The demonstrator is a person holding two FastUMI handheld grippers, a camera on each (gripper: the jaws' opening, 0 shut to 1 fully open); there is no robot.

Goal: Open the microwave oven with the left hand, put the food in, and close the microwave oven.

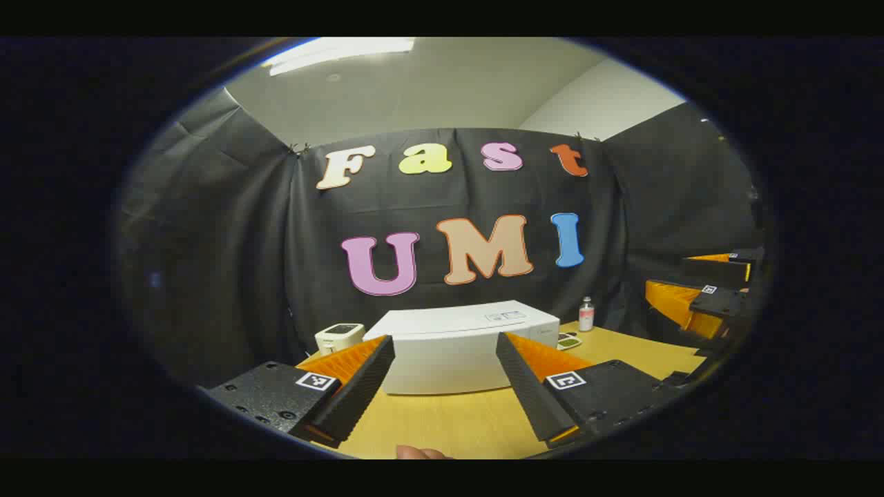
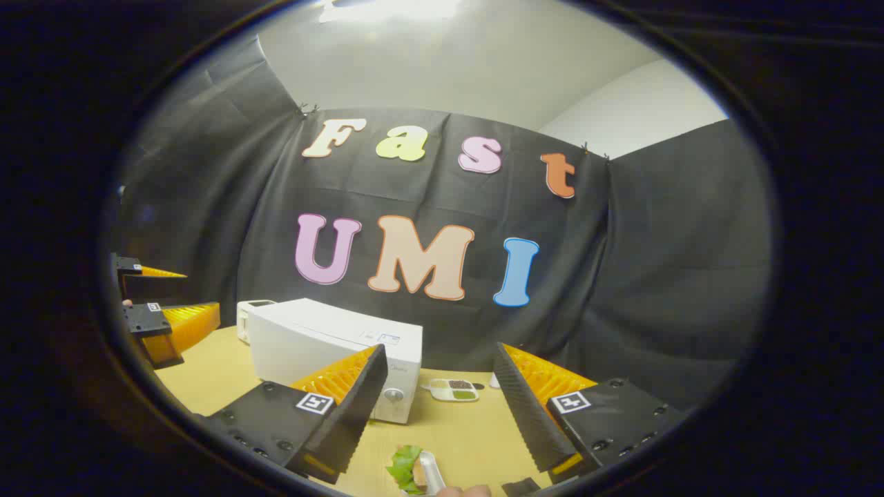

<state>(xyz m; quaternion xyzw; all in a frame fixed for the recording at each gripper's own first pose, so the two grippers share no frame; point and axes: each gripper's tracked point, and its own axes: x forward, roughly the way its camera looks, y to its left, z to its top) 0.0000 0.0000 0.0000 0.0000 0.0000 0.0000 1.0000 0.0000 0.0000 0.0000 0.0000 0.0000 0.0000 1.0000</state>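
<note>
1. While both grippers hover above the table (image 1: pixel 442 421), the microwave oven (image 1: pixel 456 345) stands shut near the table's back edge, against the black cloth wall.
2. Left gripper (image 1: pixel 445 386): jaws wide apart, empty, aimed at the oven's broad white front.
3. Right gripper (image 2: pixel 438 407): jaws wide apart, empty, above the food (image 2: pixel 413 471), which lies at the near table edge.
4. Oven handling, judged: a rigid, heavy box unlikely to slide; the door probably swings on a side hinge. Take hold at the door's free edge, on the side of the round knob (image 2: pixel 393 395). No handle can be made out.
5. Food handling, judged: light, soft and easily crushed; grip the white tray rim beneath it, not the green leaf.
6. Oven appearance: plain white, smooth, with a small label on its top.
7. Nearby items: a small white device (image 1: pixel 338 336), a bottle (image 1: pixel 586 314) and a divided dish (image 2: pixel 452 391).
</note>
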